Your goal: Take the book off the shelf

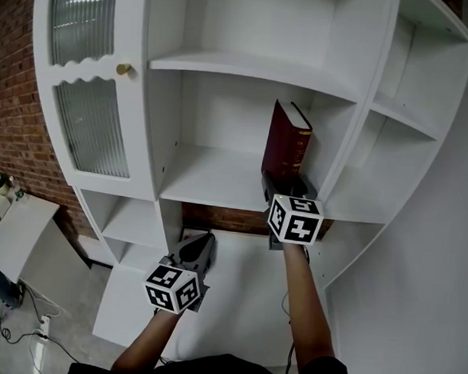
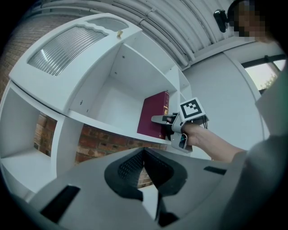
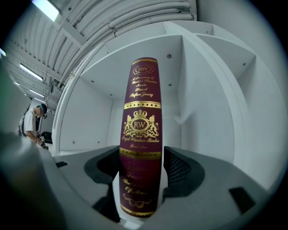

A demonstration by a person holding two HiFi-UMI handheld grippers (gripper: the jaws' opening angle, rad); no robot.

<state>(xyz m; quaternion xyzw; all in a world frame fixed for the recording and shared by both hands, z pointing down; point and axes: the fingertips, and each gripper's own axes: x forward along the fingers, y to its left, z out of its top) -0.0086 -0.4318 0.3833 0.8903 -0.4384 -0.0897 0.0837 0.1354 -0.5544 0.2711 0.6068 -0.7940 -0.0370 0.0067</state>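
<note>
A dark red book (image 1: 287, 150) with gold print on its spine stands upright on the middle shelf (image 1: 210, 180) of a white cabinet, near the right wall of that compartment. My right gripper (image 1: 283, 183) is at the shelf's front edge with a jaw on each side of the book's lower spine (image 3: 140, 134). A thin gap shows at the right pad (image 3: 176, 167), so the jaws stand open around the book. The left gripper view shows the book (image 2: 155, 114) and the right gripper (image 2: 164, 121) from the side. My left gripper (image 1: 199, 241) hangs lower left, below the shelf, shut and empty (image 2: 144, 152).
A cabinet door (image 1: 90, 124) with ribbed glass and a gold knob (image 1: 124, 69) is to the left of the compartment. A brick wall (image 1: 9, 86) runs behind and to the left. A white table (image 1: 15, 235) and floor cables (image 1: 25, 323) lie at lower left. A person (image 3: 32, 126) stands far off.
</note>
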